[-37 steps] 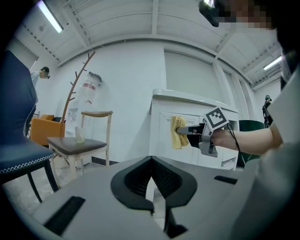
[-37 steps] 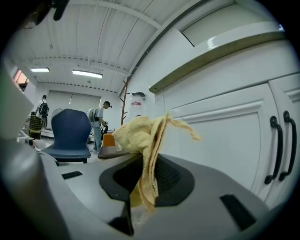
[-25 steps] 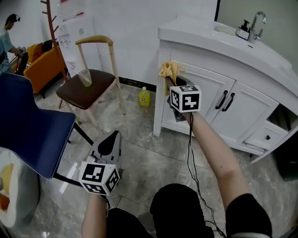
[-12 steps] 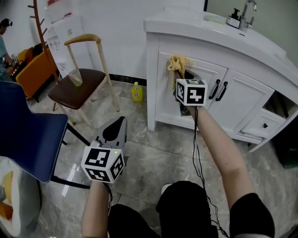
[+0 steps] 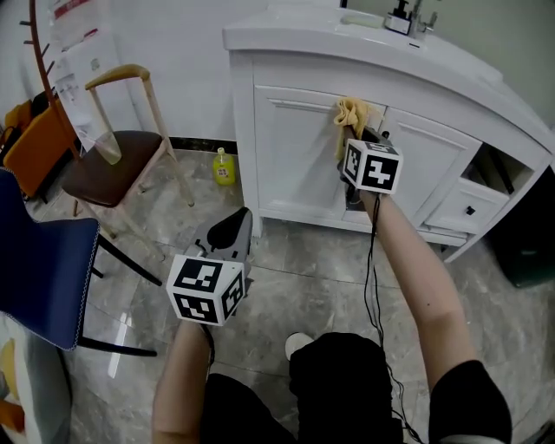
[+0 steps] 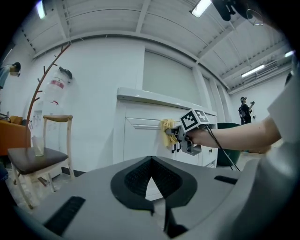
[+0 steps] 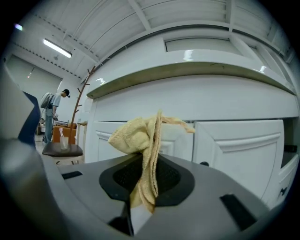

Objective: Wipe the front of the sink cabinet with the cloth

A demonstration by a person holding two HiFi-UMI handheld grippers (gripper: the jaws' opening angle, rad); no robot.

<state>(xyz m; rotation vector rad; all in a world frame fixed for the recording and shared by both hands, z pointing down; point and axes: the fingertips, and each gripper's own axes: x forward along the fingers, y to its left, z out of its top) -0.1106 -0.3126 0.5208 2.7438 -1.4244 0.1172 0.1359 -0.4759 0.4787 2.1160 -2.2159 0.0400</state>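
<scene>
A pale grey, marble-patterned tile floor (image 5: 299,277) runs up to a plain white wall (image 5: 191,61) edged with a dark skirting. By the wall stands a wooden chair (image 5: 108,176) with a brown seat, an orange sofa (image 5: 26,146) behind it and a blue chair (image 5: 43,277) nearer. Strip lights (image 6: 201,7) glow on the ribbed white ceiling.

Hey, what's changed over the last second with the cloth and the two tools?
The right tool, shut on the yellow cloth, slid rightward along the upper front of the sink cabinet, from its left corner toward the middle. The left tool stayed low, shut and empty.
</scene>
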